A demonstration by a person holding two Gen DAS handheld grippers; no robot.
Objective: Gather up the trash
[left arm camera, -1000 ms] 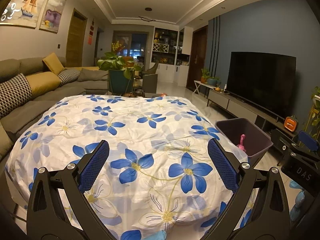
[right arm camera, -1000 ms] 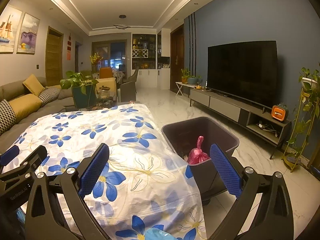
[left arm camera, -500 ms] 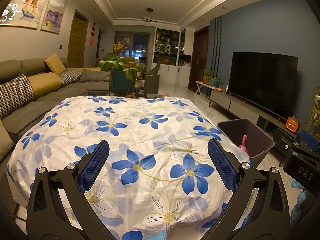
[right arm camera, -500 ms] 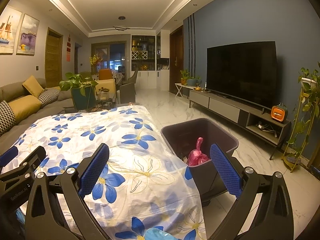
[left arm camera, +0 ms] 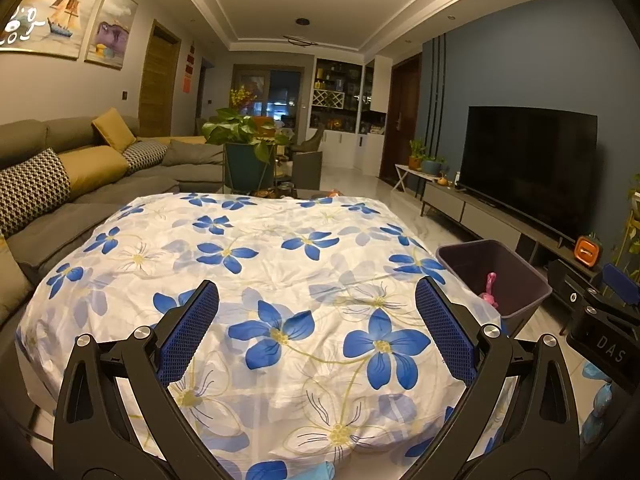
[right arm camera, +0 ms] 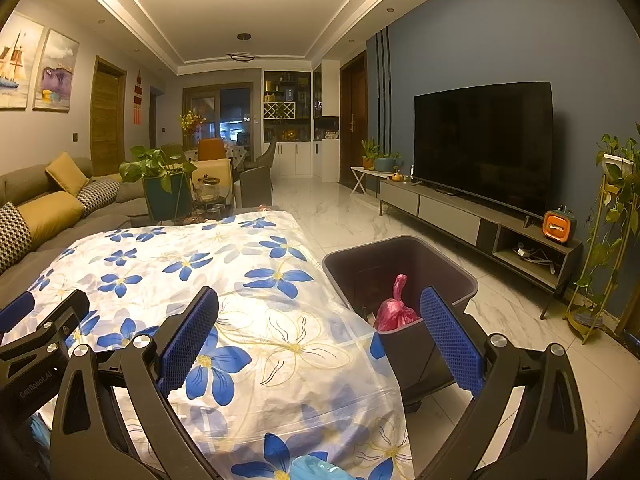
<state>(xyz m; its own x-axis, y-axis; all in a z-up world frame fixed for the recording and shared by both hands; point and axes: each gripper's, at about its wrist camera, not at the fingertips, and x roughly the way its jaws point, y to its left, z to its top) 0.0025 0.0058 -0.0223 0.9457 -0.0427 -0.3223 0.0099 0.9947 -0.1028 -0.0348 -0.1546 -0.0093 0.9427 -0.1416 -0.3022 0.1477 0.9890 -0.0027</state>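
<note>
- My left gripper (left arm camera: 316, 324) hangs above the near part of the flowered cloth (left arm camera: 256, 272), its jaws spread wide with nothing between the blue pads (left arm camera: 188, 332).
- My right gripper (right arm camera: 320, 324) hangs over the near right edge of the same cloth, also spread wide and empty; one of its blue pads (right arm camera: 450, 344) stands just in front of the dark trash bin (right arm camera: 404, 252).
- At the very near edge of the cloth, below both grippers, there is a light blue crumpled thing (right arm camera: 314, 468), maybe a plastic bag. I judge it is the trash still to be collected, but only a small part shows, so I cannot tell its long axis.
- It lies under and behind the pads of both grippers, toward me, and not in front of them. In the right wrist view it sits nearly between the fingers, so I judge the right gripper is a little nearer to it.
- The trash bin stands on the floor just beside the right edge of the cloth, and a pink tied bag (right arm camera: 394, 306) already lies inside it.
- From the cloth, the bin is on the right gripper's side, so a carry to it would be short.
- Far behind the bin, a television (right arm camera: 484, 144) stands on a low cabinet.
</note>
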